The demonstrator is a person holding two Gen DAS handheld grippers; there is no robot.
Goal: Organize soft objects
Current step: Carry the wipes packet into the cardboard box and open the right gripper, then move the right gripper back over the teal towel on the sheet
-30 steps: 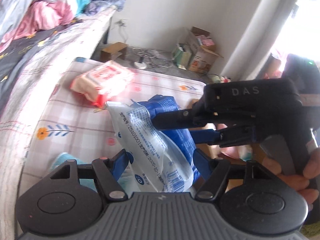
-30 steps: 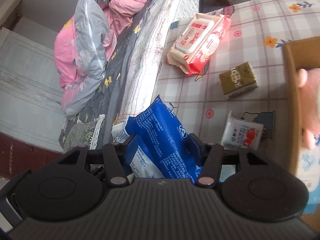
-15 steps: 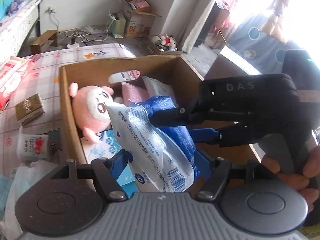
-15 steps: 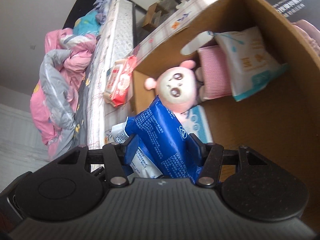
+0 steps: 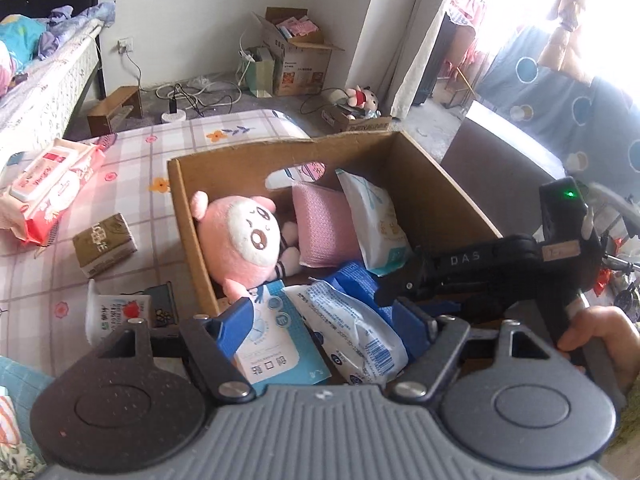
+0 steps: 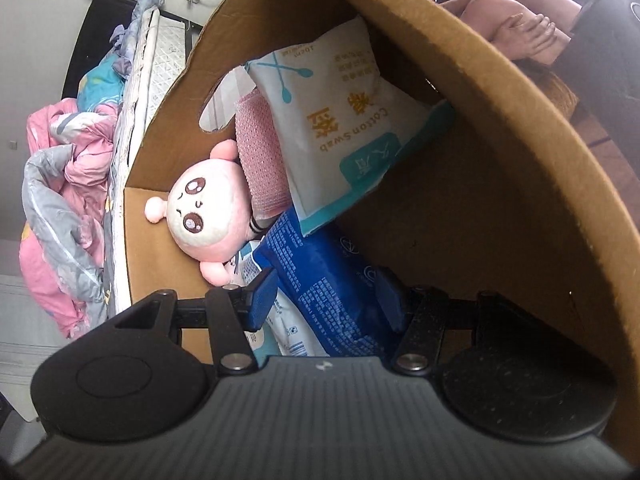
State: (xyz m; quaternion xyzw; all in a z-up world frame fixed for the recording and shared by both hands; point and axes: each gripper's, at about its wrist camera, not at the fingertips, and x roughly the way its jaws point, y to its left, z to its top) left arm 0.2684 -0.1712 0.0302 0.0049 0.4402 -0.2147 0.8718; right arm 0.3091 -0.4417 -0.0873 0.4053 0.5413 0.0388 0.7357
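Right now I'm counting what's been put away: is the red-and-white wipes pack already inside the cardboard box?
No: the wipes pack lies on the checked sheet, well outside the cardboard box.

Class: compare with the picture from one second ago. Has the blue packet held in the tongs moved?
Yes. The blue packet went from above the checked mattress to inside the cardboard box, beside the pink plush toy.

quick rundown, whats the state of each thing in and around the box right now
cardboard box: open-topped, partly filled
blue pack: in the box, between the right gripper's pads
left gripper: jaws opening, the pack between them
pink plush: lying in the box
cotton swab bag: leaning in the box
red wipes pack: outside the box
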